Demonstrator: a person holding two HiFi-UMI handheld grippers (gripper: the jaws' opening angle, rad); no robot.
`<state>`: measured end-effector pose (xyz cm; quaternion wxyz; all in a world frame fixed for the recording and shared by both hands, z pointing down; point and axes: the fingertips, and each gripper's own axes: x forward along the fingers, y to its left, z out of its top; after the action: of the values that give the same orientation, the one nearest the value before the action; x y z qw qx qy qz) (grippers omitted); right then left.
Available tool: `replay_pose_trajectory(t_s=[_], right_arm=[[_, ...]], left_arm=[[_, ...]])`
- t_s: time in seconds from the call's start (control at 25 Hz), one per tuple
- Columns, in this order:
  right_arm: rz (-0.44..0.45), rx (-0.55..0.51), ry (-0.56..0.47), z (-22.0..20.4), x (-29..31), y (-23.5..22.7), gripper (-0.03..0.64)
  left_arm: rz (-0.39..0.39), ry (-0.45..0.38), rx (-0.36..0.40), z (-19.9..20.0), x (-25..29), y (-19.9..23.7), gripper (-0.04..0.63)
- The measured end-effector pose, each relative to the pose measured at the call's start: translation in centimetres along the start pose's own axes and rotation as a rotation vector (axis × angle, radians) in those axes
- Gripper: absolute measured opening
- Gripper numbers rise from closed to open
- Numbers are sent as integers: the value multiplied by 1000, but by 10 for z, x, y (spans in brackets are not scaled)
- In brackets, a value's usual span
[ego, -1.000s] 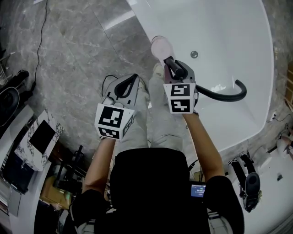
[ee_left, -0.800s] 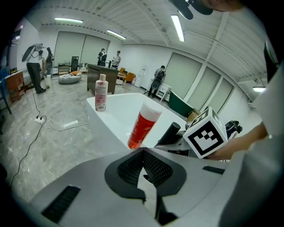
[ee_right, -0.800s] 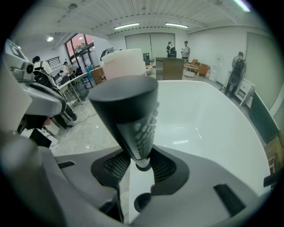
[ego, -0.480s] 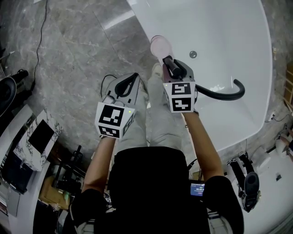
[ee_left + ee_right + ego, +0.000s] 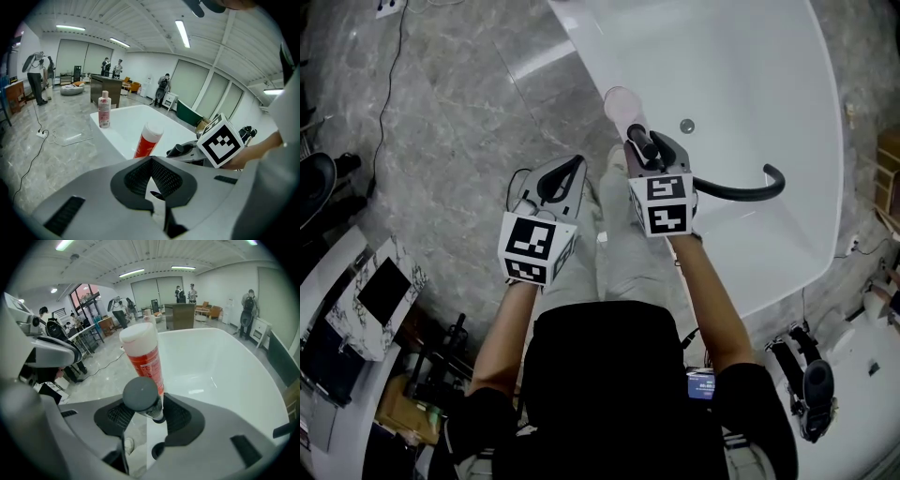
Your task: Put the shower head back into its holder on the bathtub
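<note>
- The bathtub (image 5: 750, 84) spreads out ahead of my right gripper (image 5: 144, 404) and to its right. I am working at the near rim.
- The black hose (image 5: 736, 193) runs off to the right of that gripper and curls across the tub floor.
- My left gripper (image 5: 150, 164) hangs to the left of the right one, on the floor side of the rim. Its jaw tips are together on nothing, and it has no part in this step.
- My right gripper's jaws have just been opening. They now stand apart on either side of the shower head, and the pads no longer seem to press on it.
- A red bottle (image 5: 143, 355) with a white cap stands on the rim just beyond my right jaw tips.
- The shower head (image 5: 139, 392), a dark round-ended handle, stands upright between my right jaws at the rim. Its holder is hidden beneath it.
- I judge the shower head is seated and let go. What remains is to draw the gripper clear without knocking it.
- Compared with a second ago, the jaws sit wider round the handle. The shower head, bottle and hose keep their places about the gripper.
</note>
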<state>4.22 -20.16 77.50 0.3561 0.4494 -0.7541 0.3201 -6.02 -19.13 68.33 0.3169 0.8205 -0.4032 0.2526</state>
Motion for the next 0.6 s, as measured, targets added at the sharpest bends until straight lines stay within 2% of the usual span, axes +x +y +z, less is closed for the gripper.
replay_pose_trajectory(t_s=[0.4, 0.6], right_arm=[[-29, -6, -49, 34, -50, 13, 179], [-53, -48, -88, 51, -84, 24, 144]], left_arm=[[2, -54, 71, 35, -40, -14, 14], [-5, -88, 119, 53, -63, -28, 14]])
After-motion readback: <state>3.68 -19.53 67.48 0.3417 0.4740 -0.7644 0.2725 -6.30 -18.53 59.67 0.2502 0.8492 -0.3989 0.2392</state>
